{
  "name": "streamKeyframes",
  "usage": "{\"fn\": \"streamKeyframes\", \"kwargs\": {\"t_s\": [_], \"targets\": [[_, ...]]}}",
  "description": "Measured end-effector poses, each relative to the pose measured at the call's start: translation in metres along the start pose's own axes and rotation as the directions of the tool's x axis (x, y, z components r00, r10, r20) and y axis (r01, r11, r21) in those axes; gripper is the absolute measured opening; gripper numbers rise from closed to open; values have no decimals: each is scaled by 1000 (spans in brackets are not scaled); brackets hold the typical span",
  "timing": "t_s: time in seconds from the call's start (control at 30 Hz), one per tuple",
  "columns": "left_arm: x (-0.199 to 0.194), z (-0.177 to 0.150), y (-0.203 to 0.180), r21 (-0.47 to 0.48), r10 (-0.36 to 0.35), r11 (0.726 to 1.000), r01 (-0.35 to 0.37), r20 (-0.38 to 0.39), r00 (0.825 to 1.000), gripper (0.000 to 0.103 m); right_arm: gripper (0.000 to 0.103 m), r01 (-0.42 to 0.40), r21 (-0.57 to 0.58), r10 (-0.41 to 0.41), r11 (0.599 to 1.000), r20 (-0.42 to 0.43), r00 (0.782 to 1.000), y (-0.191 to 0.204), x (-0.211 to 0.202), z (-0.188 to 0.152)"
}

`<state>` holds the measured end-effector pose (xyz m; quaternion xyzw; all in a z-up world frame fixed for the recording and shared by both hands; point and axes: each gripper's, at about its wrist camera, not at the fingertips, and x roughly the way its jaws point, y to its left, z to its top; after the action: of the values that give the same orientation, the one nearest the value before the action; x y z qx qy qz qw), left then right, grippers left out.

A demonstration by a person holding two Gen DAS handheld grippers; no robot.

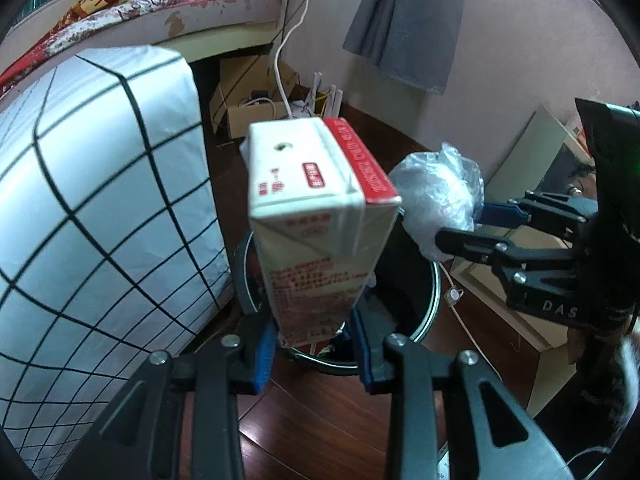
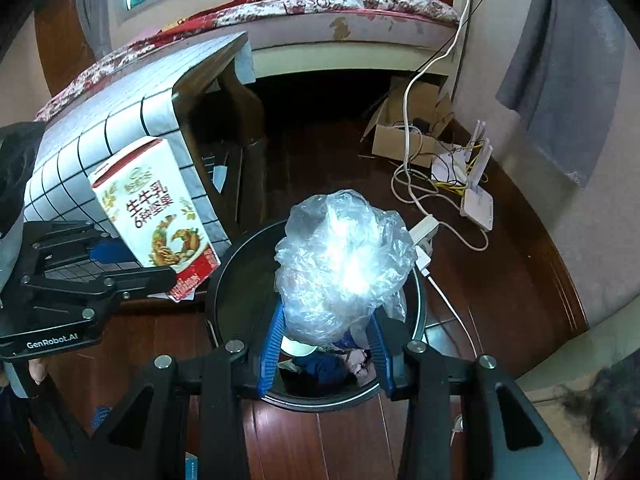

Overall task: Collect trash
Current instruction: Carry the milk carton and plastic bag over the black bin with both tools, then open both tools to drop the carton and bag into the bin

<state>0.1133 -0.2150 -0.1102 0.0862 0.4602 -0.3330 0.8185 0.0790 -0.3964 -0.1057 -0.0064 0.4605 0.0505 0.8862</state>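
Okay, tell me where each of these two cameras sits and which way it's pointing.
Left wrist: on the left gripper, looking down along its jaws at the milk carton they clamp; the right gripper shows alongside.
Right wrist: on the right gripper, looking down at the crumpled plastic bag in its jaws over the trash bin; a fingertip shows.
Shared: carton, bag, bin, both grippers.

1. The bin (image 2: 418, 312) stands on the floor (image 2: 320, 440), just right of the bench (image 2: 120, 136).
2. The left tool (image 1: 312, 344) holds the carton (image 1: 316, 216) over the bin's left edge, beside the bench.
3. The right tool (image 2: 326, 344) holds the plastic bag (image 2: 344, 264) above the bin's opening, right of the carton.
4. Behind the bin lies a cardboard box (image 2: 400, 140) with cables, before the bed (image 2: 340, 16).
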Motion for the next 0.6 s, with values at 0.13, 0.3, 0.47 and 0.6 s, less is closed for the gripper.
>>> {"fn": "streamKeyframes", "kwargs": {"t_s": [0.13, 0.3, 0.47, 0.6], "targets": [[8, 2, 2, -8, -1, 1000, 1, -13, 1000, 34, 42, -4, 4, 4, 1000, -29, 1000, -4, 13, -2], [19, 3, 4, -3, -20, 1000, 20, -33, 999, 34, 42, -17, 18, 18, 1000, -59, 998, -8, 26, -7], [33, 5, 4, 5, -25, 1000, 26, -60, 998, 35, 43, -31, 8, 32, 999, -88, 996, -6, 40, -9], [40, 7, 8, -19, -61, 998, 60, -76, 995, 35, 45, -12, 6, 13, 1000, -102, 995, -6, 50, -7]]}}
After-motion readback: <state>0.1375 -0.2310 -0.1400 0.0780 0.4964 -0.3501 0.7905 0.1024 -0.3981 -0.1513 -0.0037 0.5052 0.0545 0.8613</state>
